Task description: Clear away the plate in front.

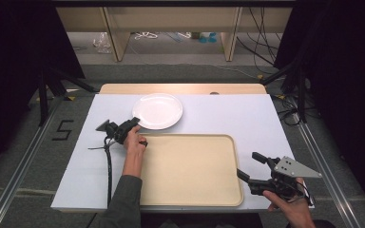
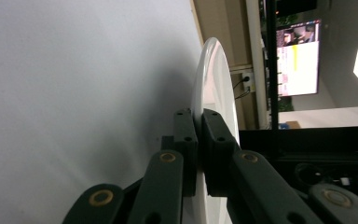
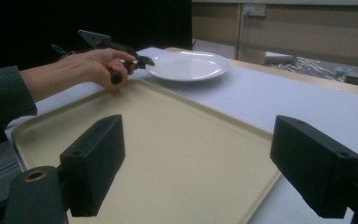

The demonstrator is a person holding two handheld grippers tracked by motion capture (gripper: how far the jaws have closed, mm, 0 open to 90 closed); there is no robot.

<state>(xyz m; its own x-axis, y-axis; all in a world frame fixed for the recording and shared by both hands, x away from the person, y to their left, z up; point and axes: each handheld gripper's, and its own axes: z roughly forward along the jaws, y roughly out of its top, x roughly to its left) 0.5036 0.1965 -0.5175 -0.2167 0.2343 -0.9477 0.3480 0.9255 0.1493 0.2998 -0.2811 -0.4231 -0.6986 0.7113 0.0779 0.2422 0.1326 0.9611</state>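
A white round plate (image 1: 158, 110) lies on the white table beyond the tray's far left corner; the right gripper view has it (image 3: 189, 65) at the far side. My left gripper (image 1: 134, 122) is shut on the plate's near left rim, and in the left gripper view the two black jaws (image 2: 198, 135) pinch the thin edge of the plate (image 2: 213, 79). An empty beige tray (image 1: 190, 168) lies at the table's front middle. My right gripper (image 1: 248, 166) hovers open by the tray's right edge, its jaws wide apart over the tray (image 3: 177, 154).
The white table (image 1: 228, 114) has bare room right of the plate and left of the tray. A wooden strip runs along its far edge. Black stands and cables flank the table on the floor at both sides.
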